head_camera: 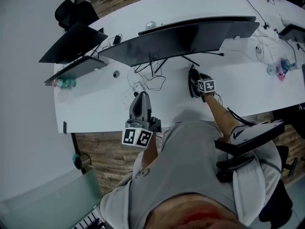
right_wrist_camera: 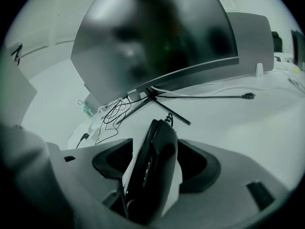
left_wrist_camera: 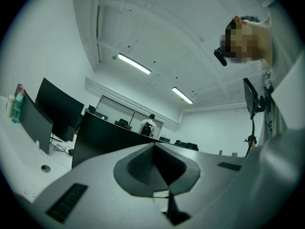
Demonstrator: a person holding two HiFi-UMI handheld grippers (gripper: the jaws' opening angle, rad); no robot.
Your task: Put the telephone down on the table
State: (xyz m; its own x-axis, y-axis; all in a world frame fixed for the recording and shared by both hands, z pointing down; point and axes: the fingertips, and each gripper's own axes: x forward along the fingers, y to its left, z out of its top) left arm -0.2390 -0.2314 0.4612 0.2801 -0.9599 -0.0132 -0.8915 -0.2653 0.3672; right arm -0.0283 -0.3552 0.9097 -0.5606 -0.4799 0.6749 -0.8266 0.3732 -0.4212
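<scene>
The black telephone handset stands on edge between the jaws of my right gripper, which is shut on it. Its coiled cord shows just past its tip. In the head view the telephone and the right gripper hover low over the white table, in front of the curved monitor's stand. My left gripper is held near the table's front edge. It points up toward the ceiling, with its jaws closed together and nothing between them.
A wide curved monitor and its stand legs stand just beyond the telephone, with loose cables to the left. A second monitor and a bottle are at the far left. A chair is at my right.
</scene>
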